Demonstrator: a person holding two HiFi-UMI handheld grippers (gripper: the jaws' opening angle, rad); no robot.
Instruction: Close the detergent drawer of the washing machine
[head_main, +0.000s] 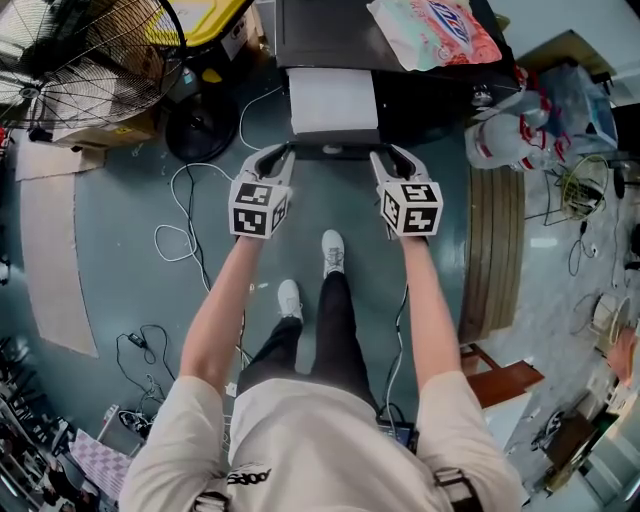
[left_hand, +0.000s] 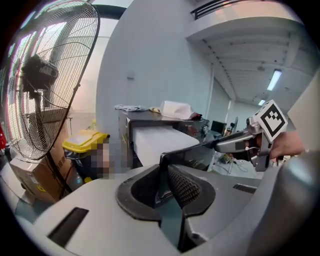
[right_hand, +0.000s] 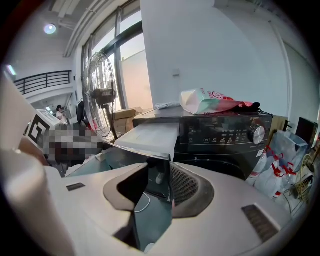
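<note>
In the head view, the detergent drawer (head_main: 332, 100) stands pulled out of the washing machine (head_main: 320, 30) toward you, long axis front to back. Your left gripper (head_main: 272, 155) and right gripper (head_main: 392, 155) sit at its two front corners, equally near. In the left gripper view, the jaws stand partly apart around the front left corner, with floor showing in the gap. In the right gripper view, the jaws are likewise half open at the front right corner, clamping nothing, I judge. The closing push runs straight ahead.
</note>
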